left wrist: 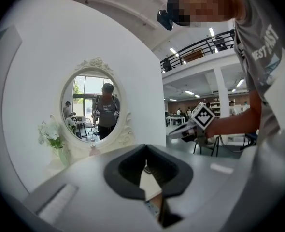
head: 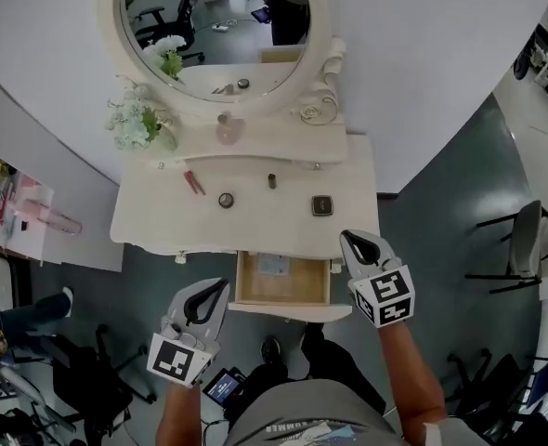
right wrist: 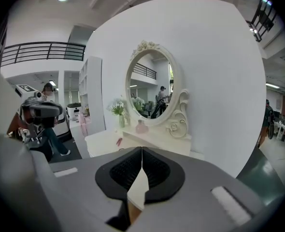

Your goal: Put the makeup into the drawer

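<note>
Both forearms reach forward, grippers low at the front of the dressing table [head: 163, 219]. Left gripper [head: 220, 287] sits off the front edge, just left of the open drawer [head: 283, 304]; jaws together, nothing between. Right gripper [head: 347, 239] is over the table's front right corner, jaws likewise closed and empty.

Makeup lies spread on the tabletop, none held: reddish stick [head: 193, 182], round compact [head: 226, 200], small dark tube [head: 272, 181], square compact [head: 322, 205]. Oval mirror [head: 218, 26] and flowers [head: 137, 122] stand behind. White wall [head: 423, 45], grey-green floor [head: 441, 184].
</note>
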Motion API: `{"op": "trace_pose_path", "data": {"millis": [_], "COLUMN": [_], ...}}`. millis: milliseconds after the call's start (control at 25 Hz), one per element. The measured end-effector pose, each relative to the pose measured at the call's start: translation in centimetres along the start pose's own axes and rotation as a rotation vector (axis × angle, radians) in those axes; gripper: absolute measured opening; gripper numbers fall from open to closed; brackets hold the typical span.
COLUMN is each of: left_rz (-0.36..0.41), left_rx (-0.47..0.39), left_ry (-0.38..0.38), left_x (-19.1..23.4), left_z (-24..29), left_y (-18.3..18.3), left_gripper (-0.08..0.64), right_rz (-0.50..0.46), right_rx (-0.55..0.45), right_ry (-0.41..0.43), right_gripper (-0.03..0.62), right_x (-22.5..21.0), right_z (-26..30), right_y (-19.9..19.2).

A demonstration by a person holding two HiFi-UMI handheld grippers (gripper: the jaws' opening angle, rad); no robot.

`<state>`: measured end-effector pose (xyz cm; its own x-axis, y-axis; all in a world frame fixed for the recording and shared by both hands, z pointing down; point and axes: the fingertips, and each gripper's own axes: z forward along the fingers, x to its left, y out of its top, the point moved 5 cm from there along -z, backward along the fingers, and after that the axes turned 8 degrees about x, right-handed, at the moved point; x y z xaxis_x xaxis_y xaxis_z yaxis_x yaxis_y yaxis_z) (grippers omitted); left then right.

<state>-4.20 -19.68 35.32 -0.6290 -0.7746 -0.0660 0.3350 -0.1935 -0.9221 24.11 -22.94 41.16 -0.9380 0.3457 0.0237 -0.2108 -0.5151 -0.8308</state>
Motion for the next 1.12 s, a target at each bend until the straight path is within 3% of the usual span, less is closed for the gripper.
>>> {"op": "trace_pose_path", "data": {"millis": [560, 1000, 1120], "left_rz": [-0.123, -0.180, -0.193], "left_rx": [0.133, 0.174, 0.179], "left_ry": [0.021, 0.029, 0.034], "left_x": [1.7, 1.8, 1.6], "left_z": [4.5, 7.3, 7.5], "left_y": [-6.0, -9.7, -10.5], "left_gripper": [0.003, 0.003, 0.003], "right_rz": [0.082, 0.171, 0.185], "right_rx": [0.180, 0.324, 0.361], "right_ry": [0.007, -0.046, -0.048], "right_gripper": [0.109, 0.373, 0.401], "right_x": [-5.0, -7.4, -7.6], "right_z": [15.9, 24.2, 25.7], "right_y": [-6.8, -12.0, -13.2]}}
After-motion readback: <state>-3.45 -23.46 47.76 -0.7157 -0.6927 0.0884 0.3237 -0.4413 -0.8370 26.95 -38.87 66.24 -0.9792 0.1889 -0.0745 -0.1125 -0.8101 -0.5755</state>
